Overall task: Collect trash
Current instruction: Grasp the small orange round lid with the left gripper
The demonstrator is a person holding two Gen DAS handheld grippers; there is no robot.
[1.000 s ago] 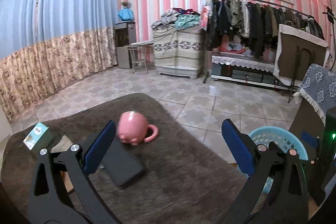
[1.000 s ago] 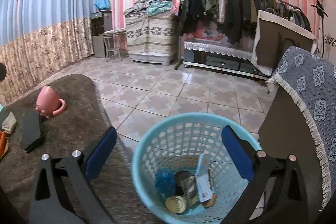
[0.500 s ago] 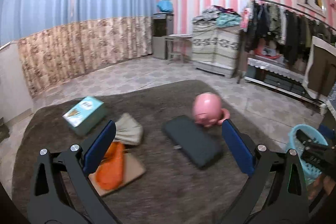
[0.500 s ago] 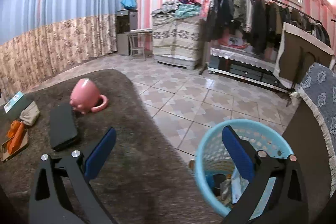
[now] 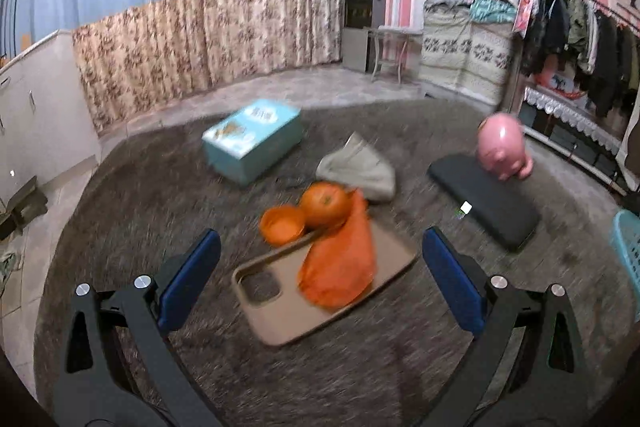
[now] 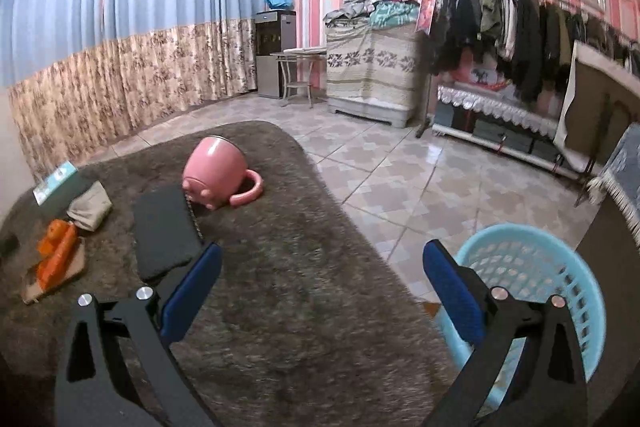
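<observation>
both pairs of fingers stand spread wide with nothing between them. the left gripper point(image 5: 320, 283) hangs over the brown rug point(image 5: 160, 195), and just ahead of its fingertips an orange wrapper point(image 5: 340, 263) lies draped across a tan phone case point(image 5: 288, 307); touching the wrapper's far end sit an orange point(image 5: 325, 203) and an orange peel cup point(image 5: 282, 225), with a crumpled grey cloth point(image 5: 360, 167) beyond them and a teal box point(image 5: 252, 139) further off to the left. the right gripper point(image 6: 320, 291) also holds nothing, its right finger in front of the blue basket point(image 6: 560, 267), while a pink mug point(image 6: 218, 173) and a dark pad point(image 6: 164, 231) lie ahead to its left. the likely snag is the wrapper itself: it rests on the phone case, so a low, wide pinch could catch the case edge and lift both, or nudge the orange into rolling away. the soft sheet may also slip free from a shallow grip during the carry to the basket.
</observation>
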